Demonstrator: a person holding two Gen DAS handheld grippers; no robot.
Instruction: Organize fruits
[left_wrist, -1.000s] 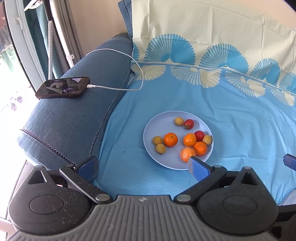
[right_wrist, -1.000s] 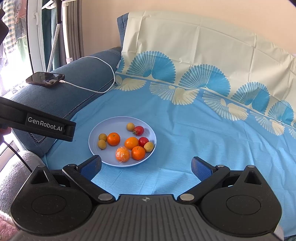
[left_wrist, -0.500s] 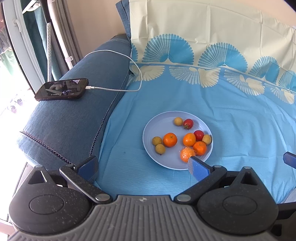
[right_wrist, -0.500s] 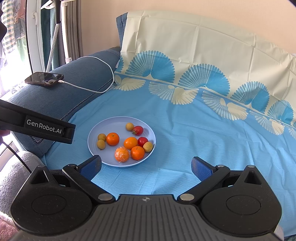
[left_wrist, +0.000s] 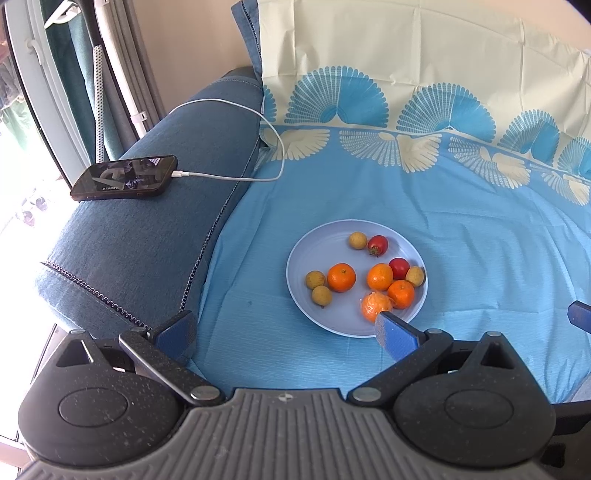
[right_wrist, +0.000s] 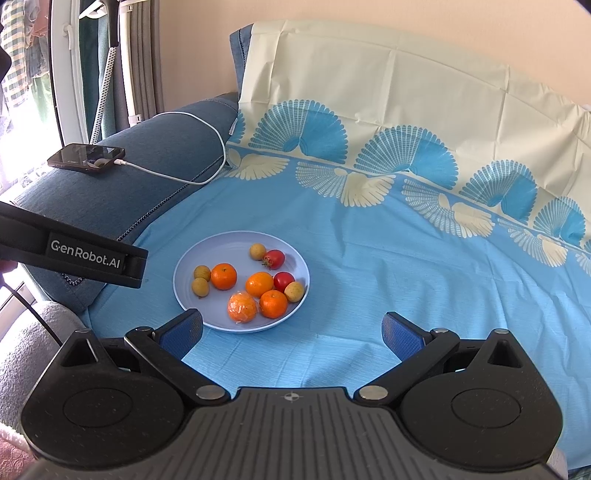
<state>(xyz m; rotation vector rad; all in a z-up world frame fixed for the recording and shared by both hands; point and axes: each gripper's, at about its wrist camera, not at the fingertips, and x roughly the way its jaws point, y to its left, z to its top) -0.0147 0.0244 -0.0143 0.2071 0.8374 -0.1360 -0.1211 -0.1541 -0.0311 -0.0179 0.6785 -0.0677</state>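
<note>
A pale blue plate (left_wrist: 321, 317) (right_wrist: 192, 295) lies on the blue cloth and holds several fruits: oranges (left_wrist: 341, 277) (right_wrist: 223, 276), one orange in clear wrap (left_wrist: 375, 304) (right_wrist: 242, 307), two red tomatoes (left_wrist: 378, 244) (right_wrist: 274, 258) and small yellow-brown round fruits (left_wrist: 314, 279) (right_wrist: 201, 273). My left gripper (left_wrist: 284, 332) is open and empty, just short of the plate's near edge. My right gripper (right_wrist: 291, 332) is open and empty, near the plate's near right edge. The left gripper's body (right_wrist: 74, 251) shows at the left of the right wrist view.
A phone (left_wrist: 125, 178) (right_wrist: 86, 158) on a white charging cable (left_wrist: 273, 147) lies on the blue sofa arm (left_wrist: 147, 240) at left. A blue and cream patterned cloth (left_wrist: 443, 206) covers the seat and backrest. A window with curtains is at far left.
Both grippers have shifted only slightly. The plate and fruits have not moved.
</note>
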